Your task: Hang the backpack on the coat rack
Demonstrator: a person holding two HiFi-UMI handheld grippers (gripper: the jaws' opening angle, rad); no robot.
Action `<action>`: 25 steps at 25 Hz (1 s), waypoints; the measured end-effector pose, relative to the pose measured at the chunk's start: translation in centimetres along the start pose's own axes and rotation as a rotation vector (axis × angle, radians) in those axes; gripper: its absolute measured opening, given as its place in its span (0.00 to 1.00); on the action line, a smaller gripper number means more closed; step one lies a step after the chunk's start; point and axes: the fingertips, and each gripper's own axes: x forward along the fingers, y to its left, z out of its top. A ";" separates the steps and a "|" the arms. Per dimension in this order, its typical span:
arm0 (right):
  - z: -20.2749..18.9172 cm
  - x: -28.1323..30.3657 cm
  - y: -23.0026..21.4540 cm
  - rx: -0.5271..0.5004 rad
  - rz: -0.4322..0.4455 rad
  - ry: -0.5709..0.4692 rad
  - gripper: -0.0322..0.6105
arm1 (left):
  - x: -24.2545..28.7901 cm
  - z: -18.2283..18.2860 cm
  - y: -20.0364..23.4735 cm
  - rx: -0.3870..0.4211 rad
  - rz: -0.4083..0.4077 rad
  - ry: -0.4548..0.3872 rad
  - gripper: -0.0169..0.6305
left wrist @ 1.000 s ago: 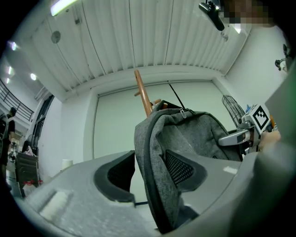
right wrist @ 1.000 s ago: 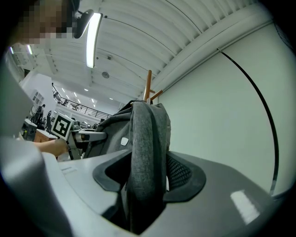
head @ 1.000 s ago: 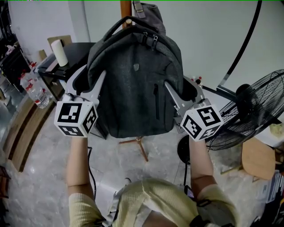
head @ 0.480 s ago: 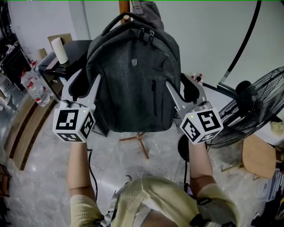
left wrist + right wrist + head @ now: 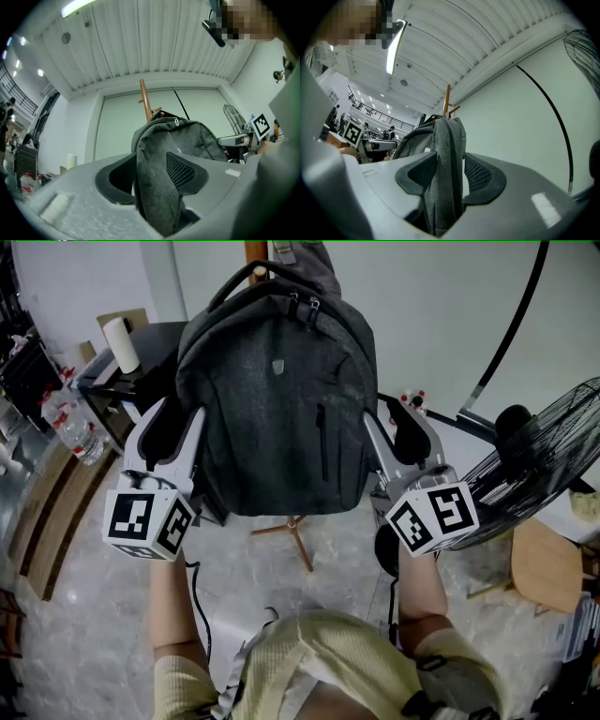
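A dark grey backpack [image 5: 277, 399] hangs in front of the wooden coat rack pole [image 5: 255, 251], its top handle [image 5: 234, 285] looped up by the pole. My left gripper [image 5: 175, 423] straddles the bag's left side and my right gripper [image 5: 394, 427] its right side. In the left gripper view the bag's edge [image 5: 157, 187] lies between the pads. The right gripper view shows the fabric [image 5: 445, 168] with a thin light gap beside one pad. Both pairs of jaws have just been closing a little with the bag between them, without clamping it.
A standing fan [image 5: 548, 451] is at the right, with a wooden stool [image 5: 544, 577] below it. A black table [image 5: 141, 343] with a white roll [image 5: 120, 345] stands at the left, and water bottles [image 5: 75, 432] beside it. The rack's feet [image 5: 295, 540] spread on the floor.
The backpack has risen toward the pole top. Both grippers have drawn back toward me along the bag's sides, their marker cubes lower in the head view.
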 end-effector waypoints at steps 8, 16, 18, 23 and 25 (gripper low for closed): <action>0.6 -1.2 -0.3 -0.003 -0.044 -0.033 0.21 | -1.6 1.0 -1.3 -0.075 -0.048 -0.015 0.32; 1.2 -2.3 -1.0 0.027 -0.090 -0.051 0.05 | -3.1 2.0 -2.0 -0.117 -0.076 -0.047 0.26; 1.3 -2.3 -0.7 0.026 -0.086 -0.048 0.05 | -3.4 2.1 -2.2 -0.122 -0.079 -0.056 0.25; 1.3 -2.5 -0.1 0.029 -0.070 -0.044 0.05 | -3.8 1.9 -2.2 -0.137 -0.081 -0.051 0.21; 1.3 -2.5 0.2 0.031 -0.065 -0.038 0.05 | -3.9 1.7 -2.2 -0.139 -0.080 -0.043 0.21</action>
